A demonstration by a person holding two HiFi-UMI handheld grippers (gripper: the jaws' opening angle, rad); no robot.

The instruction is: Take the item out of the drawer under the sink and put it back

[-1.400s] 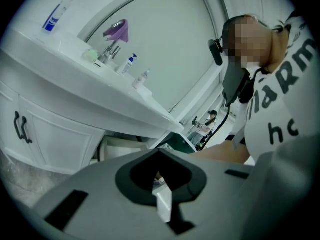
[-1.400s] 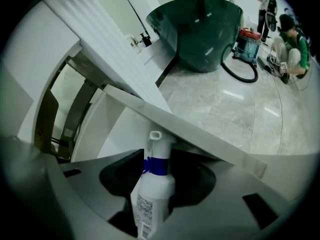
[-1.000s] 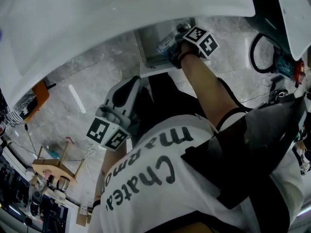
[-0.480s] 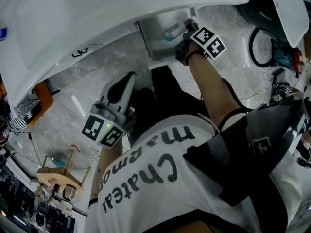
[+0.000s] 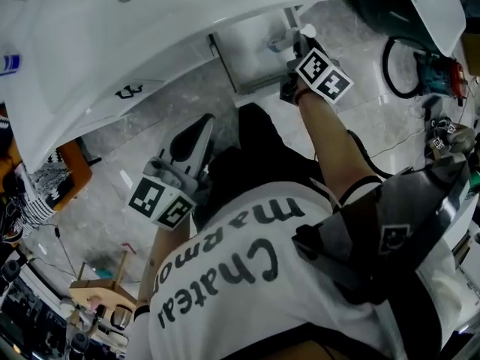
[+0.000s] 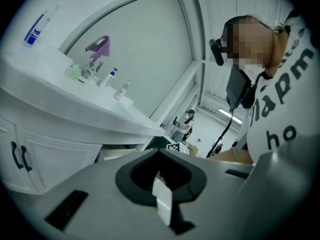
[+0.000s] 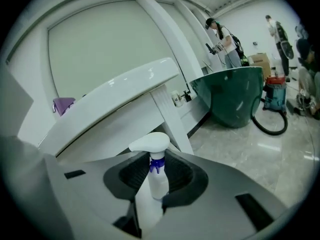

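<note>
Right gripper [image 5: 298,42] fingers just closed in, clamped on the spray bottle [image 7: 158,180] by the open drawer [image 5: 251,55]; left gripper [image 6: 160,156] fingers together.

You wear a white short-sleeved T-shirt [image 5: 225,276] with big black lettering, and a dark grey strapped harness [image 5: 375,238] at four o'clock. Your grey left gripper [image 5: 201,126] and right gripper [image 5: 298,37] each carry a black-and-white marker cube.

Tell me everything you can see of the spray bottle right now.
The spray bottle is pale plastic, with a white trigger head on a blue collar. It stands between the right gripper's jaws, which have just been closing and clamp its body. It sits by the open drawer under the sink.
</note>
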